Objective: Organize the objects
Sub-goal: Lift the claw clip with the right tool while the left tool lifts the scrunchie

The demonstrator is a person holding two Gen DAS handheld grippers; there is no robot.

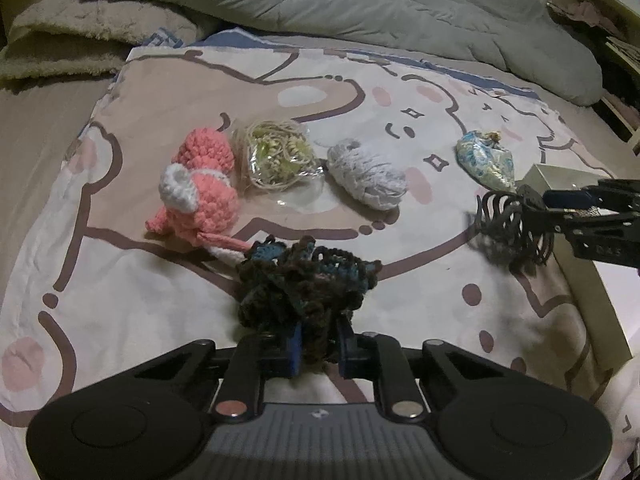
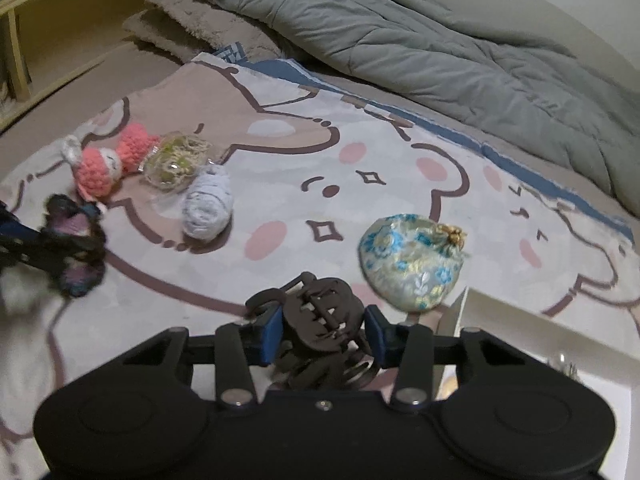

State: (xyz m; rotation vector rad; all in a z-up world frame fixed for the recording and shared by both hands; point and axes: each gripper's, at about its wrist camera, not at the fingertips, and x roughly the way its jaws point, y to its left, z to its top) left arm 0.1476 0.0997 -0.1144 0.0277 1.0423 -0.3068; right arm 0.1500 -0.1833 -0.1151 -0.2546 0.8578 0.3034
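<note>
Dark crocheted piece (image 1: pixel 306 280): clamped by left gripper (image 1: pixel 318 350).
Hair claw (image 2: pixel 324 324): gripped between right gripper (image 2: pixel 322 334) fingers.

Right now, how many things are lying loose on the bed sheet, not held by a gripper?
4, in a row: pink doll at left, twine bundle touching it, white yarn piece next, floral pouch at right by the box. The box may hide more.

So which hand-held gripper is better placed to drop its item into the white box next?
The right hand-held gripper. It holds the dark hair claw right beside the white box. The left hand-held gripper, gripping the dark crocheted piece, sits farther from it.
</note>
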